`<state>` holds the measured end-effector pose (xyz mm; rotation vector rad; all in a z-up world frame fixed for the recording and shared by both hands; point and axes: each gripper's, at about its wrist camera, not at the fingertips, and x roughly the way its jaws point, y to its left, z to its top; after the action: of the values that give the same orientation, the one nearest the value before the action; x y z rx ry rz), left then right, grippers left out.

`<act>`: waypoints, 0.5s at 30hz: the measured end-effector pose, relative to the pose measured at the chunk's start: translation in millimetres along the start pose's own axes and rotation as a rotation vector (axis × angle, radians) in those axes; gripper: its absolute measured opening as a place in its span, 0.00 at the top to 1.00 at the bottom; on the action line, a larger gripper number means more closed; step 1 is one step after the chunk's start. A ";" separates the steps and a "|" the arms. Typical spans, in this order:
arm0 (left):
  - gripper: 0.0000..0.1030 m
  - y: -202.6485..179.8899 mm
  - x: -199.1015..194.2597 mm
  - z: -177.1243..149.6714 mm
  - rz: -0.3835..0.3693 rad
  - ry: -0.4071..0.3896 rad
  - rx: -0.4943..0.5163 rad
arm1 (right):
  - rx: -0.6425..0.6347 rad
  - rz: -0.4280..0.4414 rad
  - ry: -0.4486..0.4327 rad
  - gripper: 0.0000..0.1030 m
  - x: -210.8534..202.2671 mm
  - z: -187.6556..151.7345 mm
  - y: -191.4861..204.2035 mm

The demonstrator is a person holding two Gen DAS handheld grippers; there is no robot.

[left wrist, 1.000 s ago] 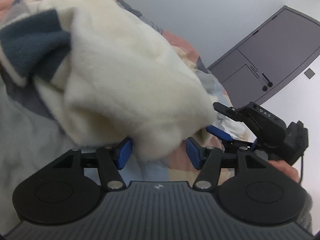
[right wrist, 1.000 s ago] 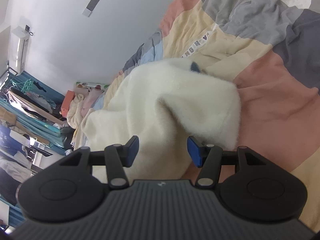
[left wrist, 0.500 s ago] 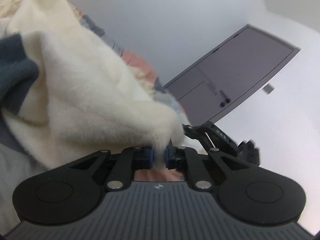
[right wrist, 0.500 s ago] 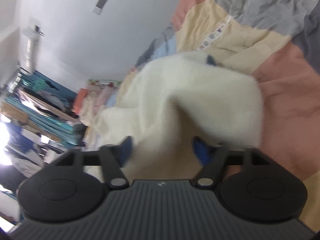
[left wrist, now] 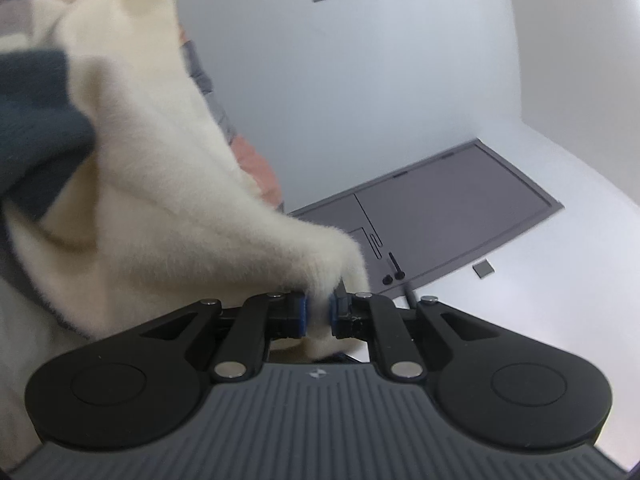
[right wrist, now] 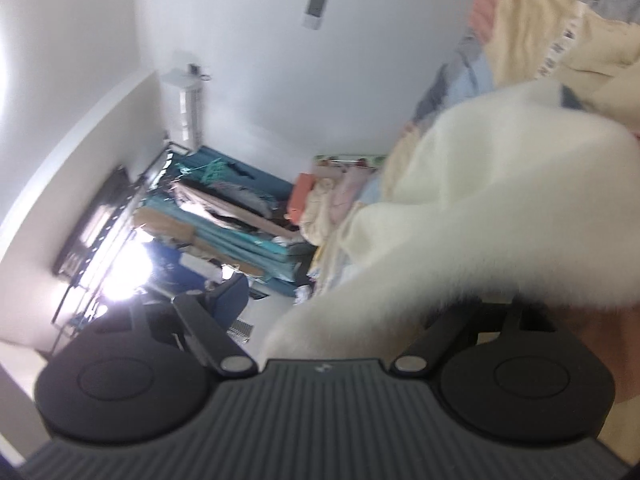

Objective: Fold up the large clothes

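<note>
Between my left gripper's (left wrist: 318, 314) pinching pads sits a corner of the fluffy cream sweater (left wrist: 160, 208); soft, floppy, light. My right gripper (right wrist: 320, 320) is opening wide around a fold, not pinching it.

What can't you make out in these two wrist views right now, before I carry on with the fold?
- Right gripper fingertips: right wrist view, buried under the blurred cream fleece garment; whether fabric sits between the opening jaws is unclear.
- Garment's full outline: cut off by the left edge in the left wrist view and the right edge in the right wrist view.
- Dark blue patch: left wrist view, blurred and cropped.
- Left gripper: how much fabric it pinches, hidden behind the pads.
</note>
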<state>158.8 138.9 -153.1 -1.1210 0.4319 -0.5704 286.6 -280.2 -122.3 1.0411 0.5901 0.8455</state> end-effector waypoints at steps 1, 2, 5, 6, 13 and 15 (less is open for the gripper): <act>0.88 1.5 -0.7 1.8 -0.001 -0.002 -0.010 | -0.001 0.009 0.007 0.15 -1.1 -0.2 1.5; 0.88 3.4 -0.9 3.2 -0.002 -0.003 -0.018 | 0.000 0.018 0.017 0.15 -1.5 -1.4 3.0; 0.86 6.8 -3.1 4.3 0.008 -0.006 -0.040 | 0.005 0.059 0.047 0.15 -2.8 -1.7 6.3; 0.82 8.0 -3.4 4.9 0.009 -0.006 -0.047 | 0.005 0.073 0.056 0.15 -3.7 -1.7 8.4; 0.62 7.0 -7.8 2.8 -0.052 -0.012 -0.080 | -0.021 0.090 0.076 0.15 -19.9 5.0 21.8; 0.62 4.8 -6.7 0.9 -0.054 0.009 -0.071 | -0.019 0.062 0.081 0.16 -22.4 4.7 21.3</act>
<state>155.2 145.2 -156.9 -1.2015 0.4339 -0.6116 271.0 -295.9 -100.2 1.0160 0.6194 0.9496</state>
